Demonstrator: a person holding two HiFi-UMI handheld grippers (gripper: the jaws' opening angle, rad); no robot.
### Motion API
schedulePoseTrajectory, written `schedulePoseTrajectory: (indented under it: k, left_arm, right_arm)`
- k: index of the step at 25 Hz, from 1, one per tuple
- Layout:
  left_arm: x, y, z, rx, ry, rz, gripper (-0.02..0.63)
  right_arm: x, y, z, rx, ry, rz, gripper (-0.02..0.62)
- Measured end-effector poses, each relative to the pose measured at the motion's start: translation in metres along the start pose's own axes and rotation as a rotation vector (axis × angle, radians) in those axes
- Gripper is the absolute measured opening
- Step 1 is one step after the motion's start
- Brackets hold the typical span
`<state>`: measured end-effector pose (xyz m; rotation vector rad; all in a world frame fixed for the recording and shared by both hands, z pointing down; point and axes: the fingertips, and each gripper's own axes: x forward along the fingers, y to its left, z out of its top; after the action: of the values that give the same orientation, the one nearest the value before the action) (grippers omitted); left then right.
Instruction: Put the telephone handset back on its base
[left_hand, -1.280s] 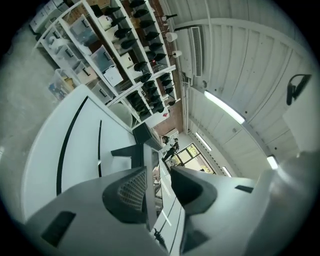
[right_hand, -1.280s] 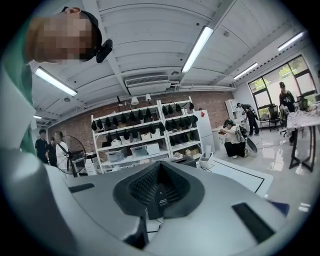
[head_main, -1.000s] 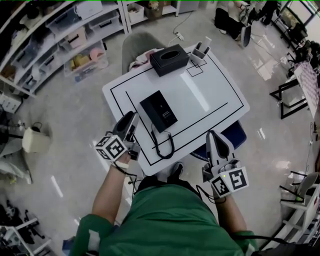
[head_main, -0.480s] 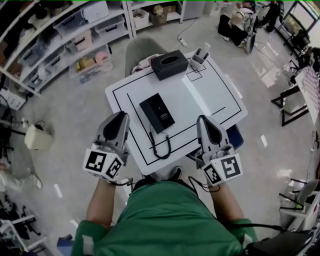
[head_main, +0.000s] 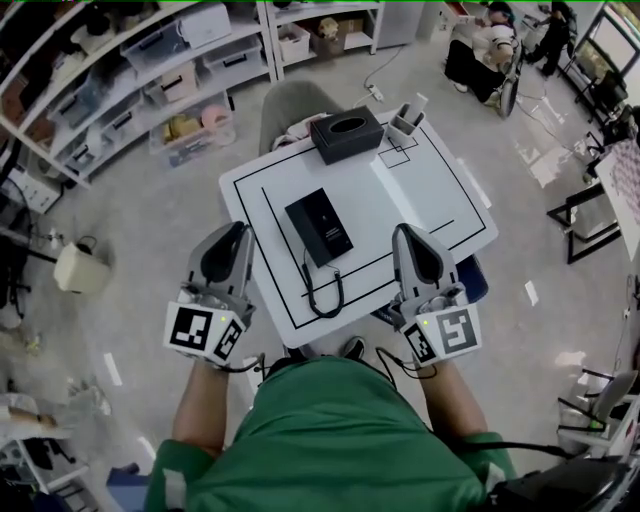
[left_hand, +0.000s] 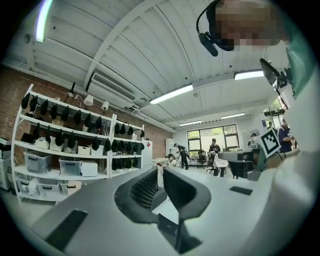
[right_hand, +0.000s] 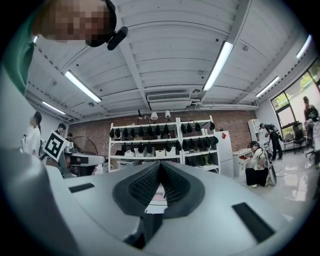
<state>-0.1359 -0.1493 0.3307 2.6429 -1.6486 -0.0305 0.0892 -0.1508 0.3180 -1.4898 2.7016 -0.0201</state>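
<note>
In the head view a black telephone (head_main: 320, 226) lies flat on the white table (head_main: 420, 190), left of centre. Its black cord (head_main: 323, 292) loops toward the near edge. From this height I cannot make out the handset as a separate piece. My left gripper (head_main: 237, 230) hovers over the table's near-left edge, left of the phone. My right gripper (head_main: 405, 232) hovers over the near-right edge. Both are above the table and hold nothing. In the left gripper view (left_hand: 160, 172) and the right gripper view (right_hand: 160, 165) the jaws meet at their tips, with only the room beyond.
A black tissue box (head_main: 347, 135) and a white holder (head_main: 403, 125) stand at the table's far edge. A grey chair (head_main: 295, 100) is behind the table. Shelves with bins (head_main: 150, 70) line the far left. People sit at the far right (head_main: 480, 45).
Since a second ago both grippers have lifted and pulled back toward me, the left one drawing away from the cord. In the last half second they barely moved.
</note>
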Motion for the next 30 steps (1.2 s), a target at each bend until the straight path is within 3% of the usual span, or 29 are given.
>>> schedulePoseTrajectory:
  k: [30]
  left_arm:
    - [0.012, -0.002, -0.023, -0.014, 0.048, 0.080, 0.051]
  right_arm:
    - [-0.001, -0.018, -0.002, -0.013, 0.007, 0.059, 0.021]
